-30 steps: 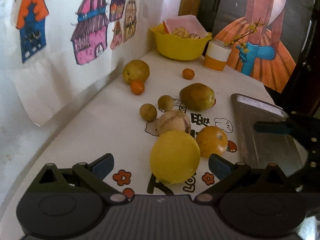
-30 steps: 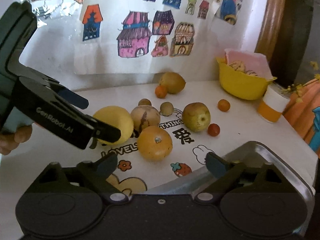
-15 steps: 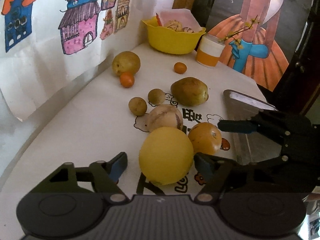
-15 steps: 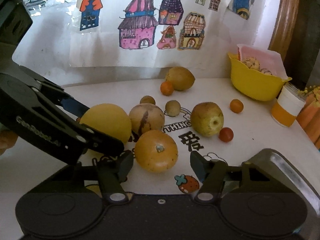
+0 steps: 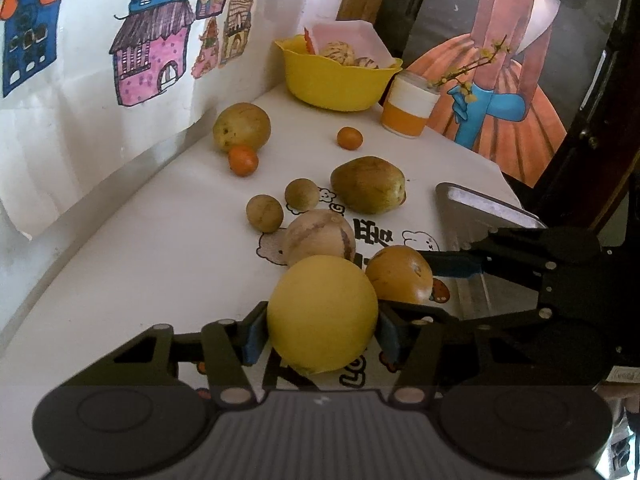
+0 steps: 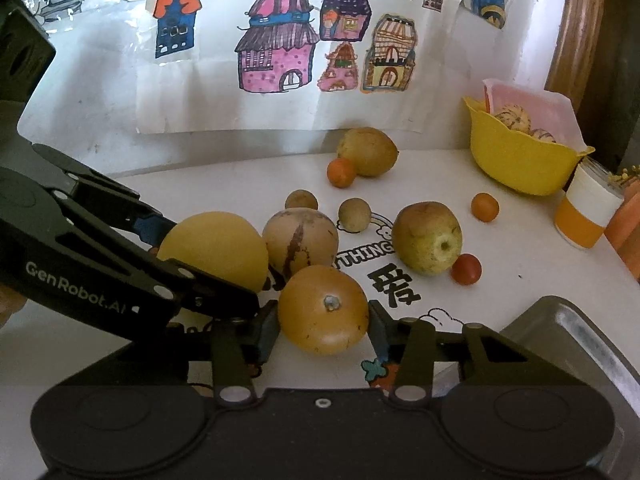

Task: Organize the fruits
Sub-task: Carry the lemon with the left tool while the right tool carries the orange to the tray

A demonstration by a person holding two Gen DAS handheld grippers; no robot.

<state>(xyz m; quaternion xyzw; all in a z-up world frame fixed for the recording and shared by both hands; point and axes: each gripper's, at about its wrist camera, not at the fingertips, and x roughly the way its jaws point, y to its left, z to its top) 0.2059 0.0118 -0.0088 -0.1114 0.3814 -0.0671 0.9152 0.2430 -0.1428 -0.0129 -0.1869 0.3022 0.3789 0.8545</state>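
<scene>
While my left gripper (image 5: 322,336) pinches the yellow fruit (image 5: 322,314) and my right gripper (image 6: 323,330) the orange (image 6: 323,309), I should lift both straight up, gently, toward the metal tray (image 6: 576,336).

White wall (image 6: 100,92) w/ house drawings (image 6: 276,52) (hand-coloured), wooden door frame (image 6: 576,20) at right.

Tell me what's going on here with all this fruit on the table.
A person is sorting fruit with a gripper in each hand. The left gripper has its jaws against both sides of the big yellow fruit, and the right gripper is clamped the same way on the orange fruit beside it. Both fruits sit on the table, not lifted. A metal tray waits nearby, while other fruit lies scattered.
</scene>
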